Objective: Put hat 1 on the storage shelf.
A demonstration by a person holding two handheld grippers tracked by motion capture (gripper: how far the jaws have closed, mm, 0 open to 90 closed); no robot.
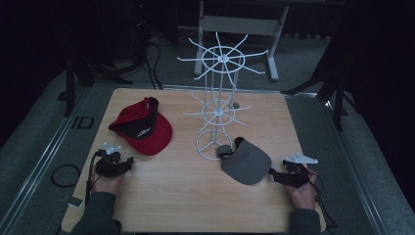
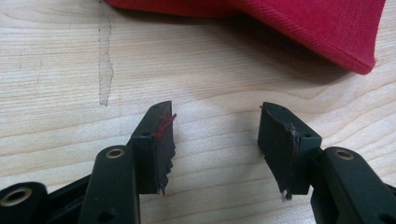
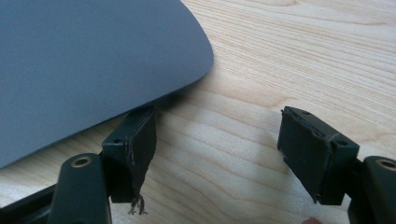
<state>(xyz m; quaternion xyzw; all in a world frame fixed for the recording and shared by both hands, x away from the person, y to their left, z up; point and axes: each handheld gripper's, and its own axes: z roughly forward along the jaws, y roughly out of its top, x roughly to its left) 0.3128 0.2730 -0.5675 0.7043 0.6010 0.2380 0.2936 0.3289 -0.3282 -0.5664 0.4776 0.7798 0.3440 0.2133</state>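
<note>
High view first, reading across from the white wire rack [image 1: 219, 105] that stands at the middle of the wooden surface [image 1: 186, 196]. Left of the rack lies a red cap [image 1: 142, 126], brim toward the person, probably laid flat there so a tool can reach its edge. Nearer the person and further left of the rack, the left tool [image 1: 128, 162] rests on the wood; in the left gripper view its jaws stand wide with bare wood between them, the cap's red brim [image 2: 327, 32] lying just ahead and apart. Right of the rack's base ring sits a grey cap [image 1: 247, 161]. The right tool [image 1: 272, 173] waits at its brim, jaws wide; one jaw sits at, perhaps under, the grey brim [image 3: 93, 65], I judge ready for a pinch.
</note>
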